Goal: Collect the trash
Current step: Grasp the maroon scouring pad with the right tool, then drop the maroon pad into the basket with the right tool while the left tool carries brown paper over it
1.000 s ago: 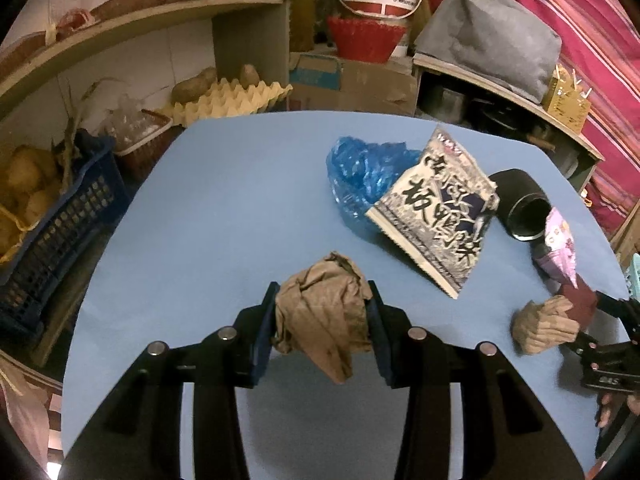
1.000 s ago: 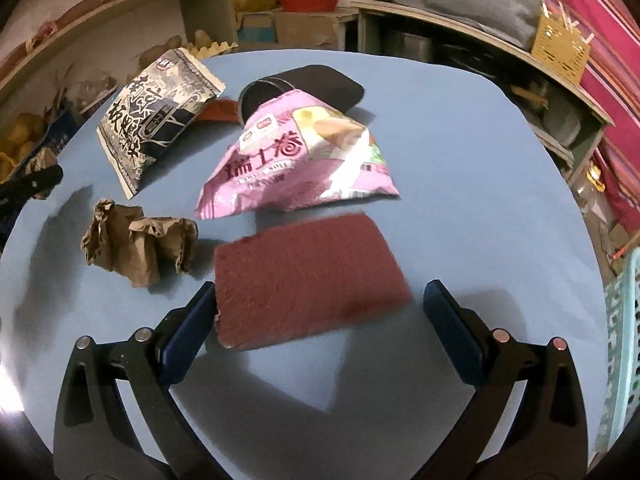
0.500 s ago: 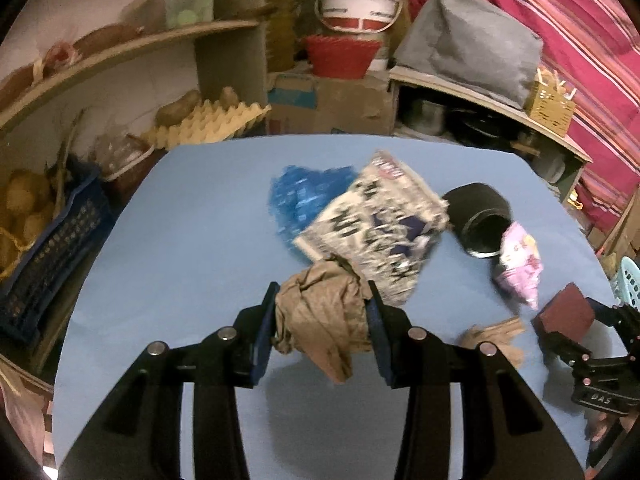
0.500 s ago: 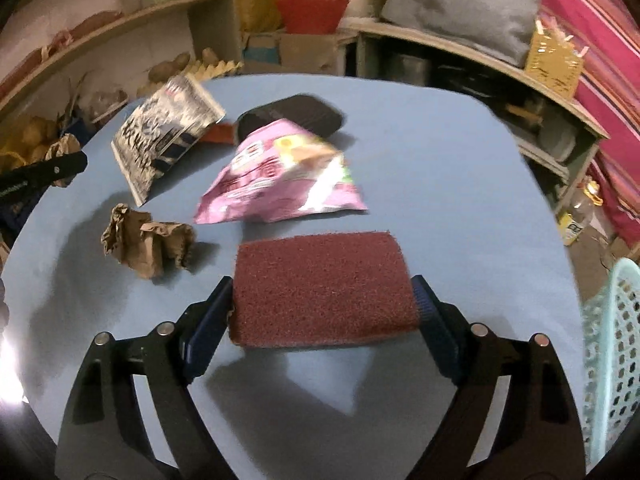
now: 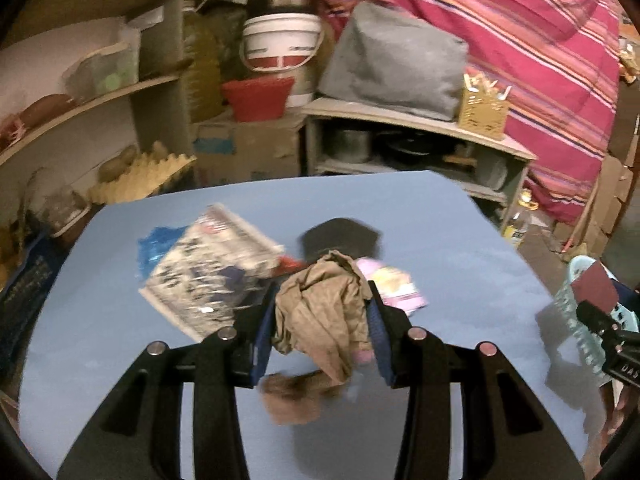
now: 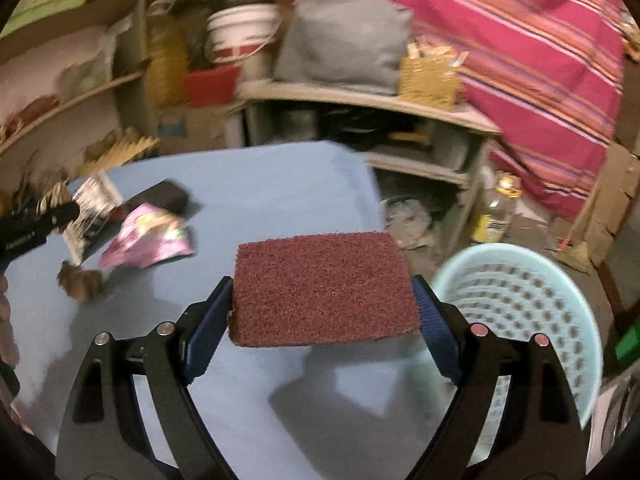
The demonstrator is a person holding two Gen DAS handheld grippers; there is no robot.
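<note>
**A:** Holding that crumpled brown paper clamped in your left gripper keeps it clear of the blue table: it is soft, creased and limp, so it sags below the pads. Under the gripper lie another brown paper wad, a glossy black-and-white snack bag and a pink wrapper.

**B:** And your right gripper?

**A:** Its jaws have just been closing, and now they clamp the maroon scouring pad by its two short edges. The pad is flat, rectangular and coarse-fibred, stiff enough to stay level. The pale blue perforated basket stands just right of that gripper, beside the table, probably where you will drop both pieces.
</note>
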